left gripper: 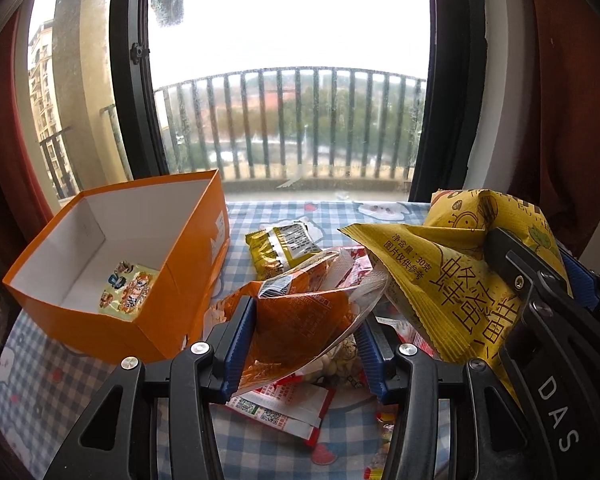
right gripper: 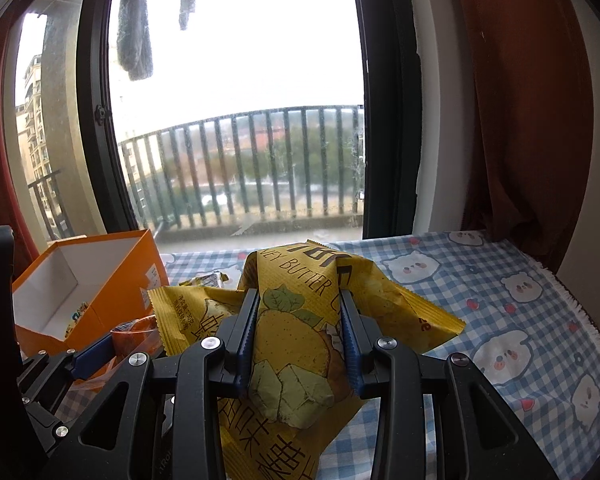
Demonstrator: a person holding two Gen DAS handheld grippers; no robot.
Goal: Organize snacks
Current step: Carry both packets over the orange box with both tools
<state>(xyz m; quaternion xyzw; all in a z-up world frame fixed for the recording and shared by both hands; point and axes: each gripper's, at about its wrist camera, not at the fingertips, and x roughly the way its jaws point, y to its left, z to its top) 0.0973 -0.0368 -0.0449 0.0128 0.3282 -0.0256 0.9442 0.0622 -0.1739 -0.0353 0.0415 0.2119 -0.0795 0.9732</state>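
My left gripper [left gripper: 304, 316] is shut on an orange snack packet [left gripper: 300, 320] with a clear end, held above the pile. My right gripper [right gripper: 298, 308] is shut on a big yellow chip bag [right gripper: 296, 340], which also shows at the right of the left wrist view [left gripper: 440, 280]. An open orange box [left gripper: 140, 256] stands at the left with one colourful packet [left gripper: 128, 292] lying inside; it also shows in the right wrist view [right gripper: 100, 280]. A small yellow packet [left gripper: 284, 246] lies behind the pile.
Red and white sachets [left gripper: 284, 404] lie on the blue checked tablecloth [right gripper: 520, 320] under my left gripper. A window with a balcony railing [left gripper: 292, 120] runs behind the table. A dark red curtain [right gripper: 532, 120] hangs at the right.
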